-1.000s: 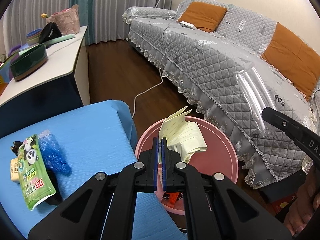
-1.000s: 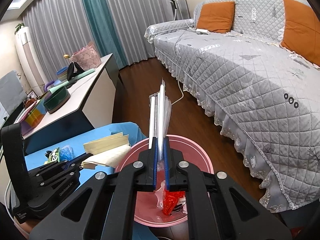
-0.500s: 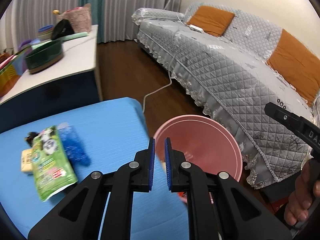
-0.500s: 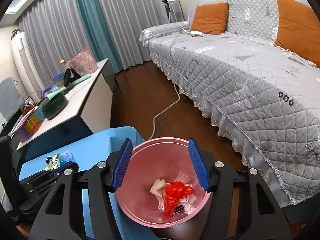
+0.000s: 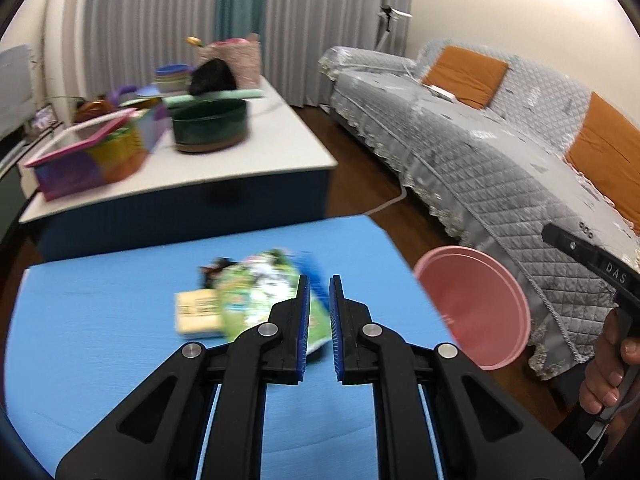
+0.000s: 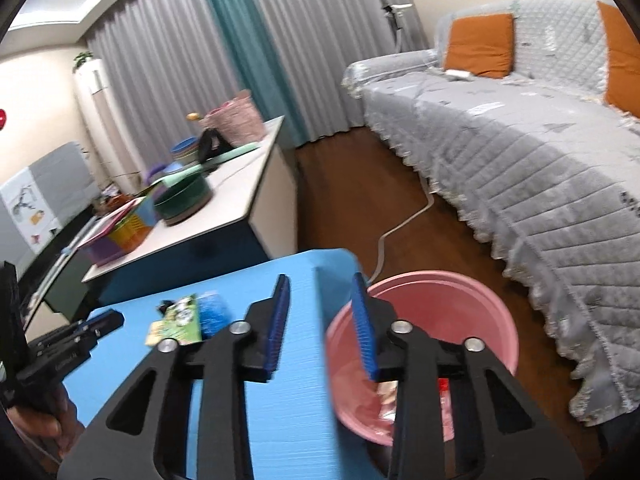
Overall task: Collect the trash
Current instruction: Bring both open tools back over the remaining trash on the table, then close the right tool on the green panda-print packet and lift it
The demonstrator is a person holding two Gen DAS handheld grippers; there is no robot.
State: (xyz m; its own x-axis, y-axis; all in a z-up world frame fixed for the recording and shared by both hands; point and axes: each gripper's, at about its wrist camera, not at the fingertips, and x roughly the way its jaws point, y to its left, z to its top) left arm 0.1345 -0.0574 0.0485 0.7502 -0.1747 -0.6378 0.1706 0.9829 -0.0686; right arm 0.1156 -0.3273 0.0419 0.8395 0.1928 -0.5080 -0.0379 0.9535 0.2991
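A pink trash bucket stands on the floor at the right edge of the blue table; it also shows in the right wrist view with red and pale scraps inside. A green panda snack bag, a yellow packet and a blue crumpled wrapper lie on the table. My left gripper is open a little and empty, above the table just before the green bag. My right gripper is open and empty, over the table's edge beside the bucket.
A white-topped side table behind holds a green bowl, a colourful box and a pink basket. A grey quilted sofa with orange cushions runs along the right. A white cable lies on the wooden floor.
My left gripper let go of the yellow paper and my right gripper let go of the clear wrapper over the bucket. Both have swung left toward the table.
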